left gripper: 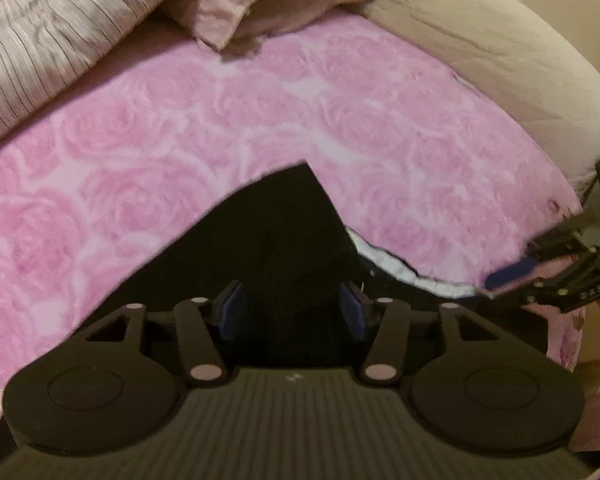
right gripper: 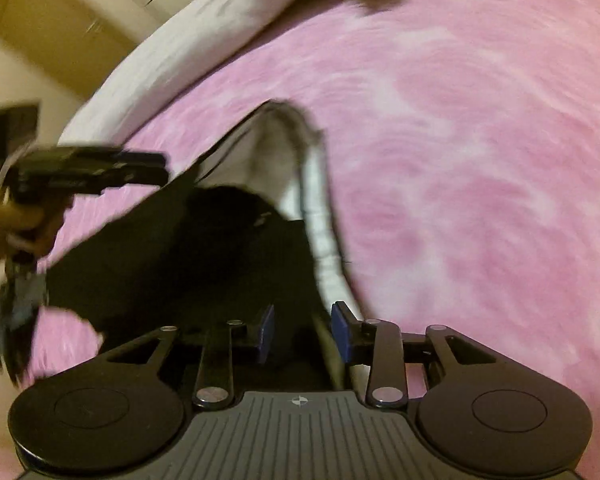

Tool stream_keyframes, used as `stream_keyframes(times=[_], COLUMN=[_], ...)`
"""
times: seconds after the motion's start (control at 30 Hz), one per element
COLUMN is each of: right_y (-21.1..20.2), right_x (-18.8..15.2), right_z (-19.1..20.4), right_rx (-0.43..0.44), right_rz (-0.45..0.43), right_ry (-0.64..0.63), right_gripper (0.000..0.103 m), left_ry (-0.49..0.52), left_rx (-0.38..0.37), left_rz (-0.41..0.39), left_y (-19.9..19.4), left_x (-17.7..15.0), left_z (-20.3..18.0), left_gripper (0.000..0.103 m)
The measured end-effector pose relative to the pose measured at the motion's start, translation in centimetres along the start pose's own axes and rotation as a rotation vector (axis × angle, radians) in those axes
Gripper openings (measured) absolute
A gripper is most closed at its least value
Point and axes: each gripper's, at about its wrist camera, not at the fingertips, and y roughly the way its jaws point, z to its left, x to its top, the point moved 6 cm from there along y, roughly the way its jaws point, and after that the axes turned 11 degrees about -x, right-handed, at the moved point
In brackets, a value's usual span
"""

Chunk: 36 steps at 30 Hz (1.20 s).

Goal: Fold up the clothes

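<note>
- Two grippers work over one black garment (left gripper: 284,236) that lies on a pink bed cover.
- Left gripper (left gripper: 292,310): its blue-padded fingers (left gripper: 233,306) stand apart, with black cloth lying between them; the pads do not press the cloth, so the fingers are open. In the right wrist view, the left gripper (right gripper: 162,170) comes in from the left side, its fingers seen edge-on just beside the garment's raised edge.
- Right gripper (right gripper: 302,334): its blue pads (right gripper: 266,330) also stand apart, with the dark cloth and its pale hem running down between them; I see no squeeze, so I read them as open. This view is blurred. In the left wrist view the right gripper (left gripper: 500,278) enters from the right, and one blue finger touches the end of the white hem.
- Garment: black outside, with a white or grey lining (right gripper: 276,148) along one edge. In the left view it makes a peak toward the middle of the bed; in the right view the lined edge stands up off the cover.
- A hand (right gripper: 8,220) holds the left gripper's handle.
- Bed cover (left gripper: 340,112): pink with a rose pattern.
- A striped grey pillow (left gripper: 40,40) and a crumpled pink pillow (left gripper: 228,4) lie at the far end, and a beige cushion (left gripper: 500,40) at the far right.
</note>
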Motion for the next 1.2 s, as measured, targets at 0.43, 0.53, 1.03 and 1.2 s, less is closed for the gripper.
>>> stream_keyframes(times=[0.43,0.53,1.03,1.2], right_y=[4.2,4.1,4.1,-1.1], right_x=[1.2,1.4,2.2,1.8], right_z=[0.7,1.2,2.4,4.2], right_rx=[-0.007,-0.03,0.014,0.079], right_rz=[0.083,0.074,0.01,-0.068], right_ry=[-0.111,-0.144,-0.183,-0.227], right_gripper=[0.001,0.002,0.003,0.002], left_ry=[0.143,0.197,0.15,0.172], left_rx=[0.037,0.089,0.099,0.076], left_rz=[0.045,0.087,0.072,0.063], left_y=[4.2,5.4,4.2,4.4], left_x=[-0.2,0.1,-1.4,-0.5], left_z=[0.4,0.8,2.2,2.0], left_gripper=[0.046,0.051,0.048,0.048])
